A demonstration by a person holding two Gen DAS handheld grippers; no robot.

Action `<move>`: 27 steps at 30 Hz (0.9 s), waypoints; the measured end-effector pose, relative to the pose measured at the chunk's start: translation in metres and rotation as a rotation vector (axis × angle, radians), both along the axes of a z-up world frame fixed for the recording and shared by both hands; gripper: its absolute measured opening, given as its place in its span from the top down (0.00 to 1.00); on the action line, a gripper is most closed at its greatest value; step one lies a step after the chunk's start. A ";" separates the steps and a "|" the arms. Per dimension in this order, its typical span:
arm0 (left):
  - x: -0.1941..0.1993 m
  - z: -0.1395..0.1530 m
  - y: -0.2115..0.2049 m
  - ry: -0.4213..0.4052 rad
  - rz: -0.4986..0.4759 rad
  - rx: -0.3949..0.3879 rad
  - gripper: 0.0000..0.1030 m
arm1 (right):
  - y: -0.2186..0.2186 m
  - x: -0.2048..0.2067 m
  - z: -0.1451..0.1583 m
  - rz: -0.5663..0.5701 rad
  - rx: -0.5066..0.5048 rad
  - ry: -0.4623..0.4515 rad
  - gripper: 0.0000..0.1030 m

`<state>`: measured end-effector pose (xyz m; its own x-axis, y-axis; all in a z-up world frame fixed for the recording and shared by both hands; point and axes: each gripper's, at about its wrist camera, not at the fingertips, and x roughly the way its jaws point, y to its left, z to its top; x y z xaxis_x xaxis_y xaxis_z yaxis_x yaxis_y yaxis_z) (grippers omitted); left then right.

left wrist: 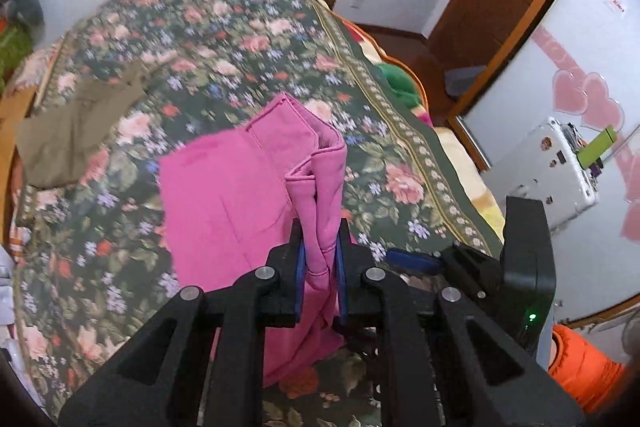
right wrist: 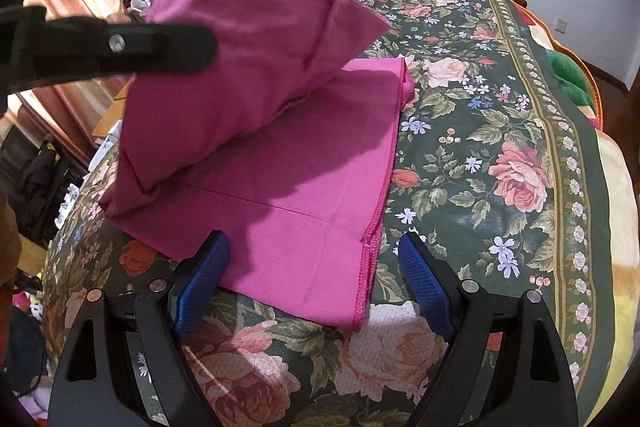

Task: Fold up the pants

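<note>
The pink pants (right wrist: 288, 187) are lying on the flowered bedspread (right wrist: 500, 131), with one part lifted and folding over the flat part. The left gripper (left wrist: 320, 259) is clenching a bunched fold of the pants between its blue pads (left wrist: 301, 267); the cloth is rising from the jaws toward 12 o'clock in the left wrist view. The right gripper (right wrist: 316, 267) is standing released, its jaws wide apart. Its left pad (right wrist: 200, 283) is resting at the near edge of the flat cloth, and the stitched hem is running between the two pads. At 9 o'clock in the left wrist view, a brown garment (left wrist: 76, 131) is lying on the bedspread, well apart from the pants. I am seeing no container here.
</note>
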<state>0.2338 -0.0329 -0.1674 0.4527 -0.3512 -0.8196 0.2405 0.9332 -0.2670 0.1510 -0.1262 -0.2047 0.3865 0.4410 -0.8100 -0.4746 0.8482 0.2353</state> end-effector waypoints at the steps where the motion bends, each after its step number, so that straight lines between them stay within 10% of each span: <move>1: 0.001 -0.002 0.000 0.020 -0.008 -0.007 0.86 | 0.000 0.000 0.000 0.000 0.000 -0.001 0.19; 13: -0.015 -0.004 -0.008 0.004 -0.068 0.081 0.48 | -0.005 -0.003 0.003 -0.012 0.011 0.003 0.19; 27: 0.043 0.000 0.058 -0.056 0.133 0.232 0.14 | -0.019 -0.005 0.011 -0.053 0.042 -0.021 0.18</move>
